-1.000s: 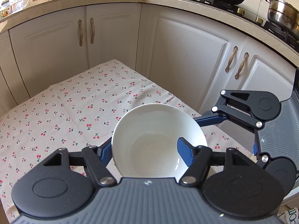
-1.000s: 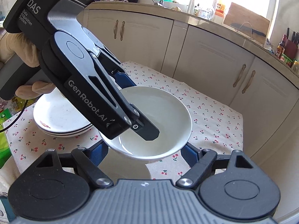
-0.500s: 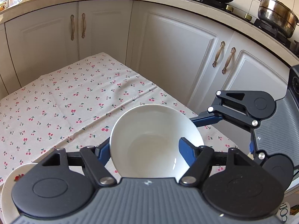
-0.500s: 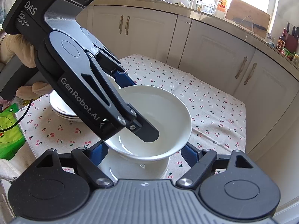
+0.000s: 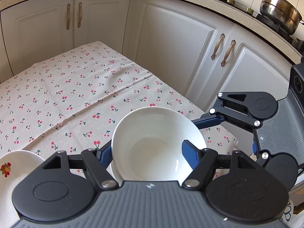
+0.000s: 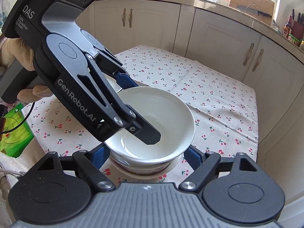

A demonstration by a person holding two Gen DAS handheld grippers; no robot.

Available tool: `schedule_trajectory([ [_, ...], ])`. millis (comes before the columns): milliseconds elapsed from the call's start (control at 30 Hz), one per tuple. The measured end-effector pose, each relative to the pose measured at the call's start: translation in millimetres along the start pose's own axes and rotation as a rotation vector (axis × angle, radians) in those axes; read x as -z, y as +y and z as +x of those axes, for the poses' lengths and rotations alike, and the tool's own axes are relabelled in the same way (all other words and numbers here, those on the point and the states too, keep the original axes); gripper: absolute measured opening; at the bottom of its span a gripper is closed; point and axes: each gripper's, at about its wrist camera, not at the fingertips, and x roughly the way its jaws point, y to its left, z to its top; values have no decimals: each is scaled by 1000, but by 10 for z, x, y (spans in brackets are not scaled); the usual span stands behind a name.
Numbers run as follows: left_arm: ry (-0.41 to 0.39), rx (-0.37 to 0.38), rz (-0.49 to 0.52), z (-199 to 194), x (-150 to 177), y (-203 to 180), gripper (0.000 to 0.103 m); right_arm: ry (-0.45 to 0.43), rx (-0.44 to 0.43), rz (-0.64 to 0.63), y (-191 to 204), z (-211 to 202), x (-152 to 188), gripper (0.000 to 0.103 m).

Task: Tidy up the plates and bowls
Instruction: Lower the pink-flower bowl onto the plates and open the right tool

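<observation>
- Table [image 5: 76,95] w/ cherry cloth: we work at its near right corner, close to the edge. A slip here could send crockery off the edge.
- Plate [image 5: 11,171] w/ fruit print: near left, well apart from the bowls, so prob. safe.
- Stack of bowls [image 6: 144,168]: sits right under the bowl we carry. If we come down off-centre or tilted, it could rock or chip.
- Bowl [image 5: 155,142]: white, empty, just on top of the stack. We can't tell if it's fully seated yet.
- Right gripper [image 6: 146,155]: tongs clamped on the bowl's outer wall, one each side, below the rim.
- Left gripper [image 5: 147,154]: one tong inside the bowl, the other outside. We can't tell whether they press.
- Main risk, in our view: letting go unevenly. The inside tong could then drag the bowl askew on the way out.
</observation>
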Motion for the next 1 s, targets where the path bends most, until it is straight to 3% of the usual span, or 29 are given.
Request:
schedule_trajectory([
  [767, 0, -1, -12, 96, 47, 49, 76, -6, -28, 48, -15, 28, 19, 88],
  [1000, -18, -2, -14, 59, 69, 64, 80, -37, -39, 39, -3, -15, 55, 100],
])
